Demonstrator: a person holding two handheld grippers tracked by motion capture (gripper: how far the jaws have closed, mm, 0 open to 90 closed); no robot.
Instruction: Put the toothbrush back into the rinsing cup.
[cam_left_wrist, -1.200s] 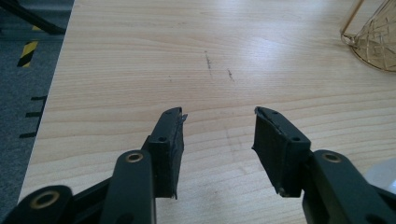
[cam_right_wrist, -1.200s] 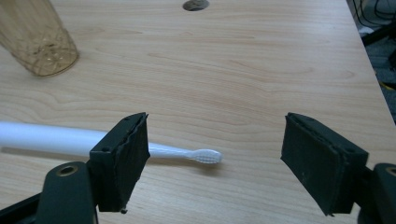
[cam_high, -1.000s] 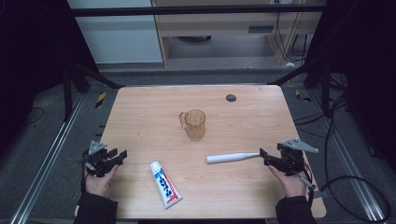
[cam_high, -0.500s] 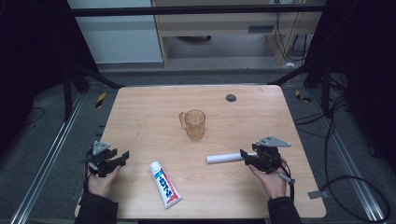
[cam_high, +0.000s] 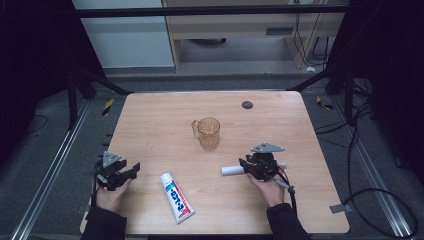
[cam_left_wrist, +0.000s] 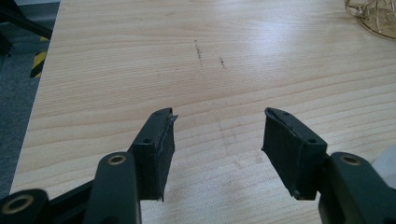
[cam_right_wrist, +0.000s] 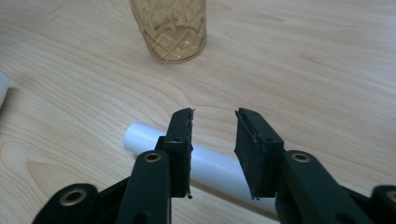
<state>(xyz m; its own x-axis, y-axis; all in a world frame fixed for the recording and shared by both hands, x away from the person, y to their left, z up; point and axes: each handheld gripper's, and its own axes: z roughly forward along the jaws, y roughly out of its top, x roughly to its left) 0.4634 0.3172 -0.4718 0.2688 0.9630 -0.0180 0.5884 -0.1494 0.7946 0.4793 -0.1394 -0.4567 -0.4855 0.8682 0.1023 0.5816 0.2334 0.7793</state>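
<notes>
white toothbrush handle (cam_right_wrist: 210, 168) lies flat on the wood table (cam_high: 150, 120), just below the amber glass mug (cam_high: 208, 133). your right gripper (cam_high: 248, 166) sits over it w/ jaws just been closing, handle betw. them, pads not pressing yet. your left gripper (cam_high: 131, 170) rests near the table's left edge, jaws wide, nothing betw. them, toothpaste tube (cam_high: 177, 197) just beside it
</notes>
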